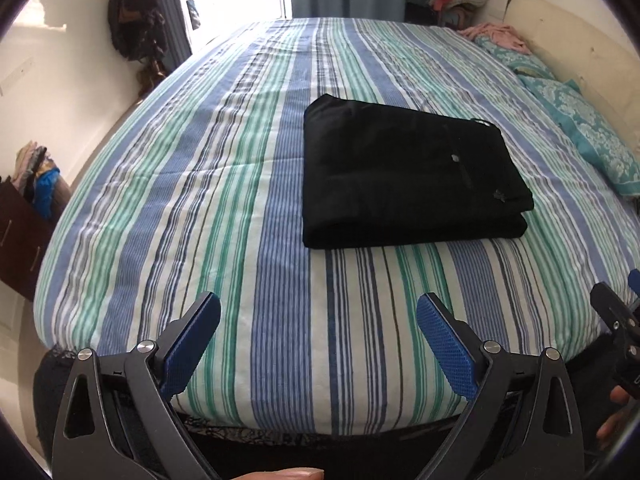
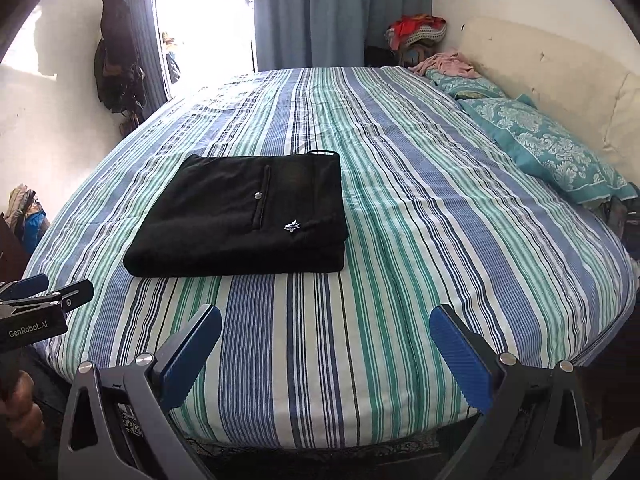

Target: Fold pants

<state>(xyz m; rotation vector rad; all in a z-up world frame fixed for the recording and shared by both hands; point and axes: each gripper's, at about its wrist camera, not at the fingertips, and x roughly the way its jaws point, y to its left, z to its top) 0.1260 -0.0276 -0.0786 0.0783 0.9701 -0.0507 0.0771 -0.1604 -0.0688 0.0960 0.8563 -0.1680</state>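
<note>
Striped bed (image 2: 400,200), blue curtains (image 2: 320,12), bright window (image 2: 200,12)

A bed covered in a blue, green and white striped sheet (image 2: 400,208) fills the room. Teal patterned pillows (image 2: 552,152) lie along a cream headboard (image 2: 540,68). Blue curtains (image 2: 332,12) hang beside a bright doorway (image 2: 204,20).

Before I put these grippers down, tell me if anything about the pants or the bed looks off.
Nothing stands out. The black pants lie folded in a neat, flat stack on the striped bedspread, edges roughly square. Both the left gripper and the right gripper are open, clear of the pants. The pillows sit along the headboard.
</note>
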